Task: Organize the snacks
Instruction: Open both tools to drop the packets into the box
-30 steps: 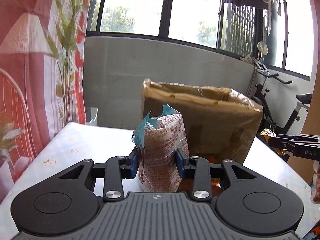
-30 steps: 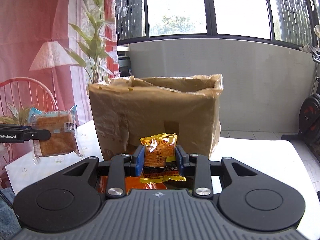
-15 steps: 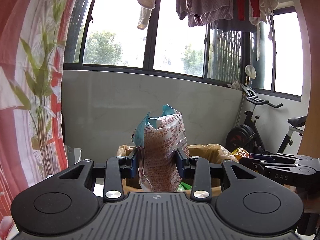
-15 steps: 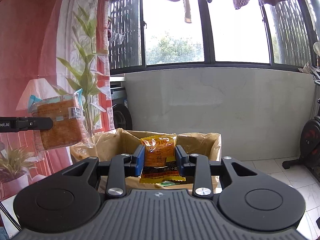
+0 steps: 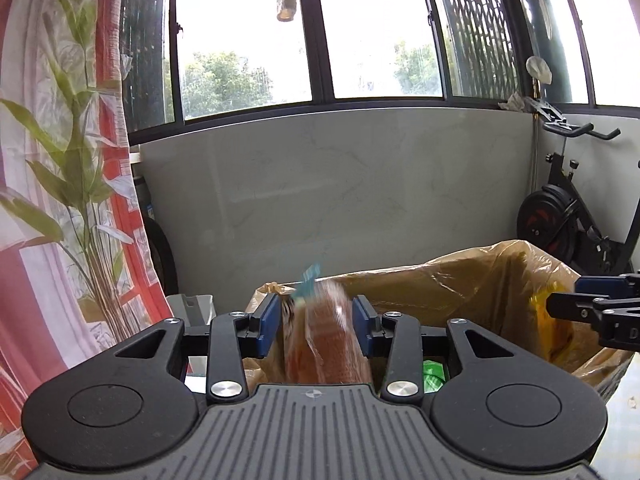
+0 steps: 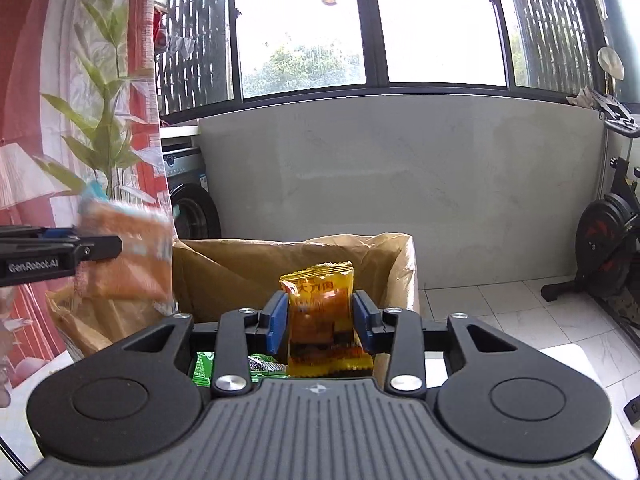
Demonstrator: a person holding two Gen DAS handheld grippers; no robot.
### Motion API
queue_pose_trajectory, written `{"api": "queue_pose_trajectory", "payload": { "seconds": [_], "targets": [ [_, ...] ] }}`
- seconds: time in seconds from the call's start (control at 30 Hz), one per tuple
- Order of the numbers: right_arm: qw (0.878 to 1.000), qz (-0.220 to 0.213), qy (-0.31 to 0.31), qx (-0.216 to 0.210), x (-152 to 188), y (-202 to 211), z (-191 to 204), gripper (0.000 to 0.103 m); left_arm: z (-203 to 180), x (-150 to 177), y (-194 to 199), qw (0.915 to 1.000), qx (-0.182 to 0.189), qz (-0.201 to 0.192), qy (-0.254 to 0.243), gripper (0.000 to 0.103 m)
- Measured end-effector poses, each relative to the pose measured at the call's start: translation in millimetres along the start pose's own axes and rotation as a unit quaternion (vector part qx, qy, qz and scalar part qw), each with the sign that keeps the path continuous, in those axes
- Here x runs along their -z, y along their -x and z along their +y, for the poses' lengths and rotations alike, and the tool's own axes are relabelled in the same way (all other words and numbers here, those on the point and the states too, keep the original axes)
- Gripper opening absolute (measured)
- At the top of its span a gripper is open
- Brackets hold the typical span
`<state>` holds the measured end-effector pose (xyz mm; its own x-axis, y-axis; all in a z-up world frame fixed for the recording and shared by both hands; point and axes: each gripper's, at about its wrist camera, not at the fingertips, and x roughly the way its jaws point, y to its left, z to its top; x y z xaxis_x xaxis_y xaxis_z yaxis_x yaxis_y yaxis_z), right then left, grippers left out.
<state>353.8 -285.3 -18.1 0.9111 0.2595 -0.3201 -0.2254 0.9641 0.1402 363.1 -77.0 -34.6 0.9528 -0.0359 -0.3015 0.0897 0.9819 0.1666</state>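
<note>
Both grippers hang over the open top of a brown box [image 6: 256,276] lined w/ crinkly tan plastic film [image 5: 460,280], glossy and wrinkled at the rim. Left gripper [image 5: 316,318]: blue flat pads on black linkage arms, jaws opening; a clear-film bread pack [image 5: 324,344] w/ a teal crimped top and orange-brown content sits between the pads, motion-blurred, w/ gaps to both pads, so no grip. In the right wrist view the same pack [image 6: 128,256] shows as a blurred orange slab beside the black "GenRobot.AI" finger. Right gripper [image 6: 320,322]: jaws opening too; a yellow foil snack packet [image 6: 322,320] w/ a serrated top edge, red print and a dark band low down stands upright between the pads, a narrow gap on each side, so apparently released. Green wrappers [image 6: 224,366] lie inside the box below. Box stands on a pale table [image 5: 624,392], only a corner showing. Room: grey marbled low wall [image 5: 340,192] under dark-framed windows [image 5: 244,36], trees outside, laundry hanging above. Red-and-white sheer curtain [image 5: 52,160] w/ bamboo-leaf print at left, a front-load washer [image 6: 192,204] behind it. Black exercise bike [image 5: 568,216] at right on a white tiled floor [image 6: 520,312].
</note>
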Motion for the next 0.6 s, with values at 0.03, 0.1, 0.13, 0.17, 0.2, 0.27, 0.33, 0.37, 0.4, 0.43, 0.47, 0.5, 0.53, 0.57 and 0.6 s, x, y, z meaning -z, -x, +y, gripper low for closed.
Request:
{"api": "queue_pose_trajectory", "payload": {
  "seconds": [0.03, 0.1, 0.13, 0.17, 0.2, 0.27, 0.33, 0.37, 0.4, 0.43, 0.47, 0.5, 0.53, 0.57, 0.6],
  "targets": [
    [1.000, -0.003, 0.000, -0.001, 1, 3, -1, 0.067, 2, 1, 2, 1.0000, 0.006, -0.003, -0.001, 0.062],
    [1.000, -0.009, 0.010, 0.003, 4, 10, -3, 0.073, 7, 2, 9, 0.9998, 0.014, -0.011, 0.002, 0.073],
    [1.000, -0.008, 0.012, 0.005, 4, 12, -3, 0.077, 9, 2, 12, 0.9999, 0.013, -0.009, 0.003, 0.076],
    [1.000, -0.007, 0.010, 0.007, 5, 16, -4, 0.080, 12, 1, 13, 0.9999, 0.013, -0.001, 0.005, 0.078],
    [1.000, -0.009, 0.002, 0.006, 5, 20, -5, 0.086, 15, 1, 15, 0.9998, 0.013, 0.009, 0.010, 0.084],
    [1.000, -0.015, -0.011, -0.001, 6, 29, -8, 0.092, 25, 2, 19, 0.9993, 0.013, 0.024, 0.026, 0.090],
    [1.000, -0.022, -0.015, -0.001, 8, 39, -9, 0.103, 34, 4, 26, 0.9987, 0.015, 0.025, 0.041, 0.092],
    [1.000, -0.028, -0.014, -0.001, 10, 43, -9, 0.103, 41, 5, 29, 0.9983, 0.017, 0.026, 0.050, 0.093],
    [0.999, -0.030, -0.011, 0.003, 11, 46, -6, 0.103, 45, 6, 33, 0.9978, 0.019, 0.029, 0.056, 0.095],
    [1.000, -0.027, -0.009, 0.009, 12, 49, -5, 0.103, 49, 8, 37, 0.9972, 0.021, 0.032, 0.065, 0.095],
    [1.000, -0.024, -0.008, 0.015, 14, 52, -5, 0.103, 52, 10, 42, 0.9966, 0.023, 0.035, 0.071, 0.095],
    [1.000, -0.021, -0.012, 0.018, 16, 55, -4, 0.103, 55, 12, 46, 0.9959, 0.027, 0.039, 0.077, 0.095],
    [0.999, -0.019, -0.020, 0.015, 19, 59, -5, 0.103, 57, 15, 50, 0.9953, 0.031, 0.041, 0.081, 0.095],
    [0.999, -0.018, -0.032, 0.007, 22, 62, -7, 0.103, 59, 17, 54, 0.9949, 0.035, 0.043, 0.084, 0.095],
    [0.999, -0.017, -0.047, -0.015, 26, 66, -10, 0.103, 60, 21, 59, 0.9944, 0.039, 0.045, 0.087, 0.095]
  ]
}}
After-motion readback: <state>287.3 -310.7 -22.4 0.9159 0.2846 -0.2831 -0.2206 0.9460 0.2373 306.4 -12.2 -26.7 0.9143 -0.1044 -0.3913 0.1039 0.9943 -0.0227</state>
